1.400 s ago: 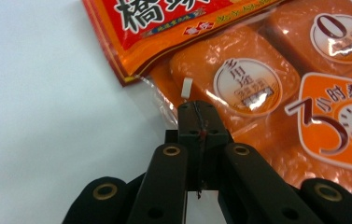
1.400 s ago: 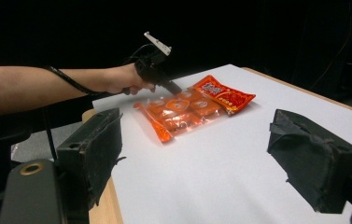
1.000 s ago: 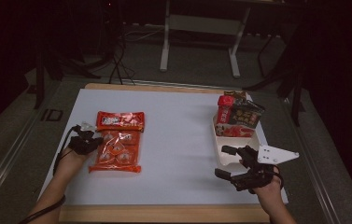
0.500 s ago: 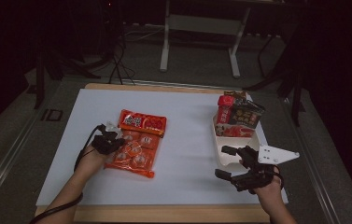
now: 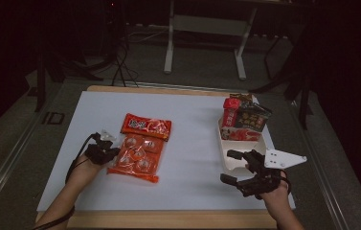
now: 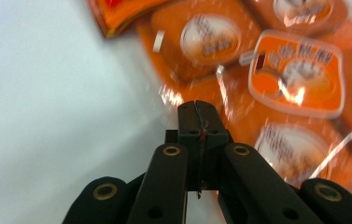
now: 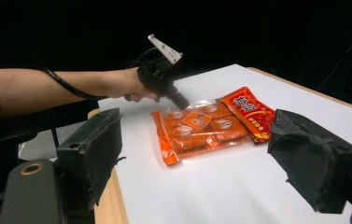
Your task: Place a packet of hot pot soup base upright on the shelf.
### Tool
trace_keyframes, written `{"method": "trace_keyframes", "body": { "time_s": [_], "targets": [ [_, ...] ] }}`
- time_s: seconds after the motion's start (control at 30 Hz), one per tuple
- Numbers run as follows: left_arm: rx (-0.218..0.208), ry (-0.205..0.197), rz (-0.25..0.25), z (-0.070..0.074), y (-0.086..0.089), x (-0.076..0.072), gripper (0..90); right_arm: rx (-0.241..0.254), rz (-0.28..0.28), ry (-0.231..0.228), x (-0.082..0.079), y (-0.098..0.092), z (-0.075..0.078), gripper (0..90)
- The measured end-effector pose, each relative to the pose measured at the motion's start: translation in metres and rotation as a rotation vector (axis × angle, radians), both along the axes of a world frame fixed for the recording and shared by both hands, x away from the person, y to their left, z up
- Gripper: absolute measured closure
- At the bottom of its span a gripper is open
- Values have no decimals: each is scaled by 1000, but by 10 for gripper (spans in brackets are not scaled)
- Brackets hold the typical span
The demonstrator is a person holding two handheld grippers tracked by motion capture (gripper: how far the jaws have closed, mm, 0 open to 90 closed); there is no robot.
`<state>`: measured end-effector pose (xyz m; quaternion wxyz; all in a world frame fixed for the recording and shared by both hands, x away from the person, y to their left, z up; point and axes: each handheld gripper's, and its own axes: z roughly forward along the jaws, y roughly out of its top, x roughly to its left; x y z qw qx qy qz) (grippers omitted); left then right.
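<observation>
A: The orange snack bag (image 5: 138, 158) lies flat on the left of the white table (image 5: 192, 182); the left gripper (image 5: 115, 153) is clenched on its near edge (probably to drag it).

B: The right gripper (image 5: 231, 166) waits released beside the tray (image 5: 231, 162) of packets (image 5: 245, 119); nothing lies between.

Layout, high view: white sheet-covered table (image 5: 187, 191) w/ wooden edge. Orange clear-plastic multipack of snack pouches (image 5: 137, 155) lies flat on left half; its red header end (image 5: 145, 126) points to far side. Left gripper (image 5: 102, 152) sits just left of pack, jaws at its left edge, touching. White plastic tray (image 5: 231, 160) on right half, near right edge; red & dark snack packets (image 5: 243, 117) stand in tray's far end. Right gripper (image 5: 245, 172) is at tray's near end, partly over it, well apart from pack. Metal stand legs (image 5: 204, 45) on floor behind table.
</observation>
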<state>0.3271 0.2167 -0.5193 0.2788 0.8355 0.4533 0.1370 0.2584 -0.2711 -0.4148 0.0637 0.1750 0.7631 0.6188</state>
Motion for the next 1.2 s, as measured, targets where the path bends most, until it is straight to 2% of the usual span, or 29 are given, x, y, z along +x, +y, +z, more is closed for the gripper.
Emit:
{"method": "trace_keyframes", "body": {
  "time_s": [0.03, 0.13, 0.2, 0.3, 0.37, 0.43, 0.5, 0.57, 0.63, 0.67, 0.73, 0.77, 0.8, 0.83, 0.93, 0.97, 1.0, 1.07, 1.1, 1.17, 1.2],
  "targets": [
    [-2, 11, -9, -1, -1, -2, 900, 1, -2, 0, 0, 0, 0, 174],
    [20, -8, -12, -1, -7, -9, 900, 3, -3, -1, 0, 0, 1, 174],
    [-20, 5, -12, -2, -10, -12, 900, 5, -2, 0, 0, 0, 1, 174],
    [-31, 2, -27, -2, -23, -19, 900, 2, -1, -1, -1, 0, 1, 174],
    [-69, 17, -62, -3, -34, -23, 900, 3, 1, 1, -1, 0, 1, 174],
    [-73, 13, -74, -3, -46, -26, 900, 3, 2, 1, -1, 0, 1, 174],
    [-97, 19, -90, -3, -54, -28, 900, 1, 4, 0, -1, 1, 0, 174],
    [-92, 15, -92, -3, -60, -28, 900, -1, 8, 2, -2, 1, 0, 174],
    [-107, 20, -81, -2, -58, -26, 900, -4, 7, 1, -2, 0, 0, 174],
    [-93, 7, -69, -1, -57, -25, 900, -1, 8, 1, -1, 0, 0, 173],
    [-97, -8, -20, 1, -51, -21, 900, -1, 6, 1, -1, -1, 0, 174],
    [-97, -8, -20, 1, -51, -21, 900, -1, 6, 1, -1, -1, 0, 174],
    [-93, -38, 48, 2, -44, -14, 900, 1, 5, 0, -1, -2, 1, 174],
    [-108, -47, 72, 2, -40, -10, 900, 4, 5, 0, -1, -2, 1, 174],
    [-105, -64, 114, 0, -35, 3, 900, 4, 6, 2, -1, -2, 1, 174],
    [-105, -64, 114, 0, -35, 3, 900, 4, 6, 2, -1, -2, 1, 174],
    [-94, -72, 131, -1, -35, 11, 900, 1, 5, 0, -1, -2, 1, 174],
    [-80, -64, 124, -3, -36, 18, 900, 2, 5, 2, -1, -2, 1, 174],
    [-59, -67, 129, -4, -36, 22, 900, 2, 5, 1, -1, -2, 0, 174],
    [-58, -54, 126, -6, -36, 25, 900, 2, 4, 2, -1, -2, 0, 174],
    [-67, -50, 108, -8, -37, 28, 900, 4, 4, 2, -1, -2, 0, 174]
  ]
}}
